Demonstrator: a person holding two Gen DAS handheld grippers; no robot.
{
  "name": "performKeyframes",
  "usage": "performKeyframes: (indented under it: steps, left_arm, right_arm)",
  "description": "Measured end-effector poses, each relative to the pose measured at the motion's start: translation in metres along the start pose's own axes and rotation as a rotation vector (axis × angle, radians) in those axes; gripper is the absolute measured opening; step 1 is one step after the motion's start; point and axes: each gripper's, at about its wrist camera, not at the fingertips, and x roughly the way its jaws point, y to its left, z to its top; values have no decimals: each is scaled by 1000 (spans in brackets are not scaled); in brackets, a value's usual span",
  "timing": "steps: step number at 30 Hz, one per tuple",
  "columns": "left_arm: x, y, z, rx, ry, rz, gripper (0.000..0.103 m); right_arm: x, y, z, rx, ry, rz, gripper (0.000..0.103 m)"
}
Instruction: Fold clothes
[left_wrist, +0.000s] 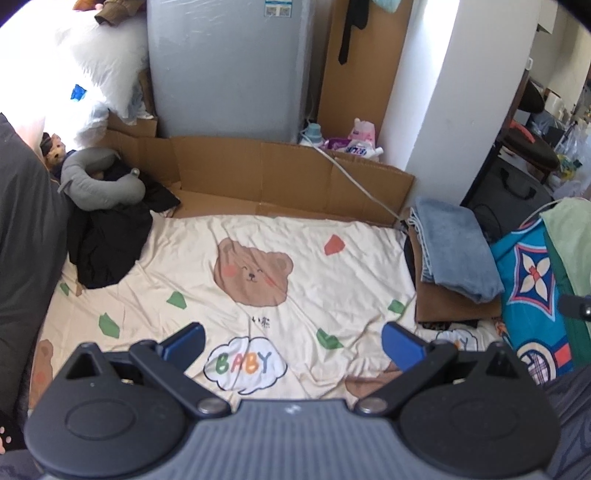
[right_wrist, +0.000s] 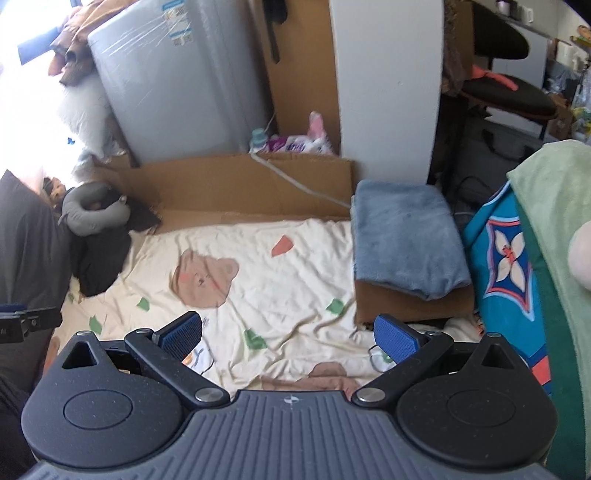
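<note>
A folded blue-grey garment (left_wrist: 454, 245) (right_wrist: 406, 240) rests on a folded brown one (left_wrist: 454, 310) (right_wrist: 410, 304) at the right edge of the cream bear-print sheet (left_wrist: 280, 258) (right_wrist: 280, 266). A crumpled black garment (left_wrist: 107, 243) (right_wrist: 98, 262) lies at the sheet's left side. My left gripper (left_wrist: 293, 345) hovers open over the sheet's near part, above the "BABY" cloud print, with nothing between its fingers. My right gripper (right_wrist: 288, 336) is open too, empty, just left of the folded stack. The left gripper's side shows at the left edge of the right wrist view.
A grey neck pillow (left_wrist: 99, 181) sits on the black garment. Flattened cardboard (left_wrist: 288, 173) and a grey appliance (left_wrist: 229, 66) stand behind the sheet, with a white cable (left_wrist: 354, 181) across. A blue patterned quilt (left_wrist: 532, 291) and green blanket (right_wrist: 557, 236) crowd the right side.
</note>
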Motion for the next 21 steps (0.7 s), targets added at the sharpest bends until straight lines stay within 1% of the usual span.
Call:
performKeyframes:
  steps: [5, 9, 14, 21]
  left_arm:
    - [1, -8, -4, 8, 17, 0, 103]
    - [1, -15, -7, 15, 33, -5, 103]
    - [-4, -24, -7, 26, 29, -9, 103]
    - [-4, -33, -9, 42, 23, -22, 103]
  right_arm:
    - [2, 11, -4, -39, 1, -17, 102]
    - [5, 13, -11, -3, 35, 21, 102]
    - [2, 16, -16, -8, 6, -3, 102]
    - [4, 16, -16, -12, 11, -2, 102]
